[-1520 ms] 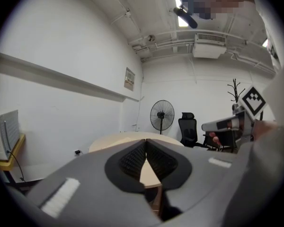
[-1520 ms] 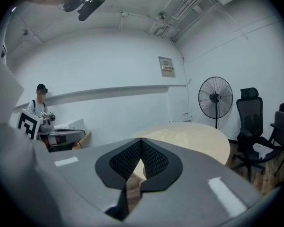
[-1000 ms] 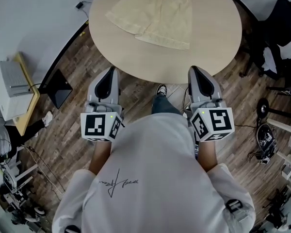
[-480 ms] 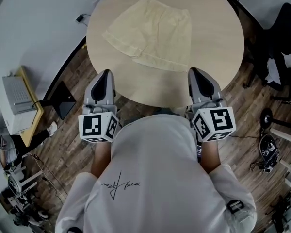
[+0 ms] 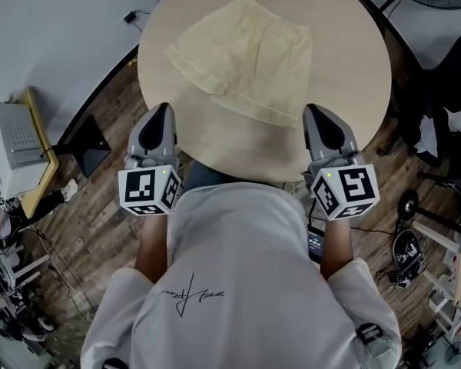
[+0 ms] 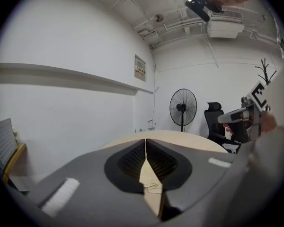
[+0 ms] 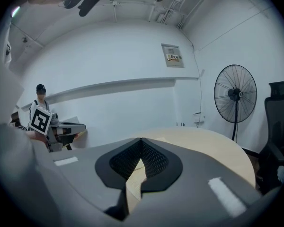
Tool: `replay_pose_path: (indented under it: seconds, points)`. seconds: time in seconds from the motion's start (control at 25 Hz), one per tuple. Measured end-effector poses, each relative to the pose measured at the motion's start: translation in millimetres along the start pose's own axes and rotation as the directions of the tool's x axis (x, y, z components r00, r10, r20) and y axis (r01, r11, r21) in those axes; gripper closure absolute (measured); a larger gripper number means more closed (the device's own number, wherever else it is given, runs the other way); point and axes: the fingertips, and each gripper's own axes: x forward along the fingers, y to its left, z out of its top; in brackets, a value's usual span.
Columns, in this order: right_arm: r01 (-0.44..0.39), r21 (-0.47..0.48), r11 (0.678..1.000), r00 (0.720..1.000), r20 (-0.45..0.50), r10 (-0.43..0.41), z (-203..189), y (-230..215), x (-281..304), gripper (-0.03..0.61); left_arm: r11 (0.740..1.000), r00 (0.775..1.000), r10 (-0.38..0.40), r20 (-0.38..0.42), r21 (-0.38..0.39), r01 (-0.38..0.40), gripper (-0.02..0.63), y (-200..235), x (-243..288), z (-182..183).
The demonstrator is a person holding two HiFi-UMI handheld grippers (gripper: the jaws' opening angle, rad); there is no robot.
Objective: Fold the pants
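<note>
While the left gripper [image 5: 159, 114] and right gripper [image 5: 323, 115] hang empty, jaws closed, at the near edge of the table [image 5: 357, 106], I'd open both before reaching for matching corners of the pale pants [image 5: 242, 56] lying flat mid-table.

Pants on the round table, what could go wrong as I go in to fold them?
Both the left tongs and right tongs are shut and empty at the near edge of the table. Reaching in like that would likely push and bunch the pants rather than grip them. The pants also lie askew with a rumpled left side, so a fold may come out uneven.
</note>
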Motion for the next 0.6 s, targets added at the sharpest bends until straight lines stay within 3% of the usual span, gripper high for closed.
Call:
replay_pose_path:
  seconds: [0.16,0.32,0.6]
  points:
    - [-0.086,-0.086,0.993,0.996,-0.039,0.083,9,-2,24,0.580,1.000,1.000,0.018,-0.025,0.003,-0.018,0.556,17,16,-6]
    - [-0.193,-0.176,0.965,0.979,-0.098,0.178,17,2,52,0.580,0.999,0.998,0.031,-0.051,-0.009,-0.031,0.556,34,34,-9]
    - [-0.216,-0.177,0.960,0.971,-0.143,0.192,24,-14,101,0.580,0.999,0.994,0.035,-0.099,-0.029,-0.038,0.556,56,68,-19]
